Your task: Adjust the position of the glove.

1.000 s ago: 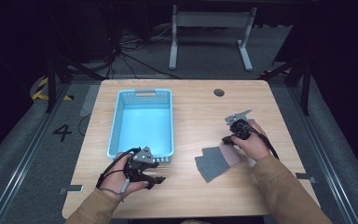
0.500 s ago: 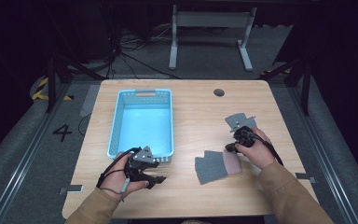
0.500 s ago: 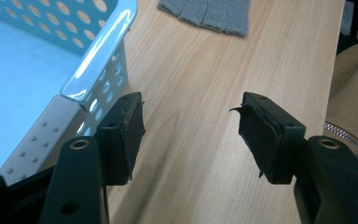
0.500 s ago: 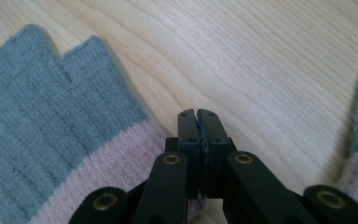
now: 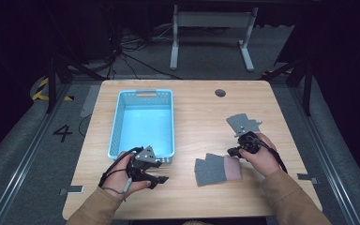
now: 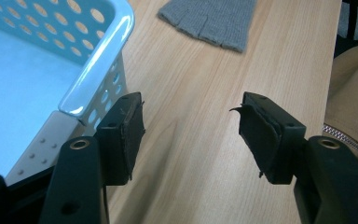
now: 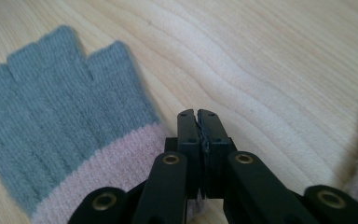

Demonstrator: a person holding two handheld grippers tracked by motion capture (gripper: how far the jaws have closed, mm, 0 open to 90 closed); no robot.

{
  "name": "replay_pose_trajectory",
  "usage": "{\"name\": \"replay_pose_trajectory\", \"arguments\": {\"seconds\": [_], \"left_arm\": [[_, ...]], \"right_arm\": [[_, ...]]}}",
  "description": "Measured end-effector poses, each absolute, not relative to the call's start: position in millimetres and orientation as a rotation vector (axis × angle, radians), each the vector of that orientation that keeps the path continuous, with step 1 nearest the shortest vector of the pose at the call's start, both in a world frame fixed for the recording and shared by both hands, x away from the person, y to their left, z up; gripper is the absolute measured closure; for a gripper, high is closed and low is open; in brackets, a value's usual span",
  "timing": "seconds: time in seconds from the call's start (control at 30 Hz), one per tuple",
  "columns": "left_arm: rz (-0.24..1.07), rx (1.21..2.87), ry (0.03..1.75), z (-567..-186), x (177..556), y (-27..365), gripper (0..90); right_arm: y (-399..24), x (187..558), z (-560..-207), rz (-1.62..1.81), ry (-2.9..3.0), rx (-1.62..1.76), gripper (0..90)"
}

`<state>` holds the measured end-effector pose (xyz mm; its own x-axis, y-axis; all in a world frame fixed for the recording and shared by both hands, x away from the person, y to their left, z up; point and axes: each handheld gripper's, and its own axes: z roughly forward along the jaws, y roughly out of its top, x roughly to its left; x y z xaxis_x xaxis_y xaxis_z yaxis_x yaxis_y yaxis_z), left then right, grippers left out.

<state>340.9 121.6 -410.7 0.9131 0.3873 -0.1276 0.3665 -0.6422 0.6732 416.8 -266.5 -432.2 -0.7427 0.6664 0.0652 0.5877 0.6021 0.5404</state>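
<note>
One basket: the light-blue perforated basket (image 5: 143, 123) holds nothing; its near corner sits just beside the left gripper (image 5: 151, 174).
Left gripper: jaws stand wide apart over bare table (image 5: 192, 117), gripping nothing.
Right gripper (image 7: 198, 122): jaws pressed together, nothing between them, tips over bare wood.
Glove (image 7: 60, 116): lies flat just beside the right gripper's jaws, to their left in the right gripper view, its cuff under the jaw arms.
Glove look: grey knit, short open fingers, pink cuff.
</note>
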Motion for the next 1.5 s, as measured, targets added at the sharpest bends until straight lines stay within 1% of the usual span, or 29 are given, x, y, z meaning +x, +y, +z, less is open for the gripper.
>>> {"name": "replay_pose_trajectory", "arguments": {"seconds": [0.1, 0.17, 0.2, 0.23, 0.47, 0.83, 1.3, 1.37, 1.4, 1.5], "left_arm": [[0.025, 2.319, 0.544, -409.2, 341.8, 120.9, 40.3], [-0.004, 2.285, 0.552, -406.1, 342.2, 121.2, 40.1], [-0.012, 2.268, 0.553, -404.2, 342.4, 121.4, 40.1], [-0.015, 2.258, 0.560, -402.2, 342.2, 121.6, 40.1], [0.017, 2.258, 0.561, -396.4, 341.2, 121.8, 39.7], [0.010, 2.262, 0.552, -396.2, 347.0, 115.1, 39.2], [0.012, 2.260, 0.548, -395.6, 349.7, 113.7, 39.0], [0.011, 2.259, 0.548, -395.6, 350.1, 113.5, 39.0], [0.010, 2.264, 0.546, -395.8, 350.2, 113.5, 38.9], [0.011, 2.264, 0.548, -396.8, 350.2, 113.9, 38.9]], "right_arm": [[-270.4, 411.7, -426.7, 0.907, 2.636, 1.084, 84.2], [-272.9, 407.3, -422.3, 0.966, 2.598, 1.100, 82.5], [-274.4, 404.2, -417.8, 0.991, 2.578, 1.102, 80.0], [-274.4, 404.2, -417.8, 0.991, 2.578, 1.102, 80.0], [-283.2, 399.4, -409.7, 1.049, 2.526, 1.129, 74.7], [-293.3, 395.5, -405.0, 1.086, 2.469, 1.157, 67.9], [-306.7, 415.9, -391.7, 1.056, 2.332, 1.257, 57.8], [-307.8, 420.3, -391.6, 1.049, 2.310, 1.271, 56.3], [-308.5, 424.5, -392.2, 1.035, 2.294, 1.292, 54.0], [-309.7, 429.0, -393.7, 1.018, 2.280, 1.309, 52.9]]}}
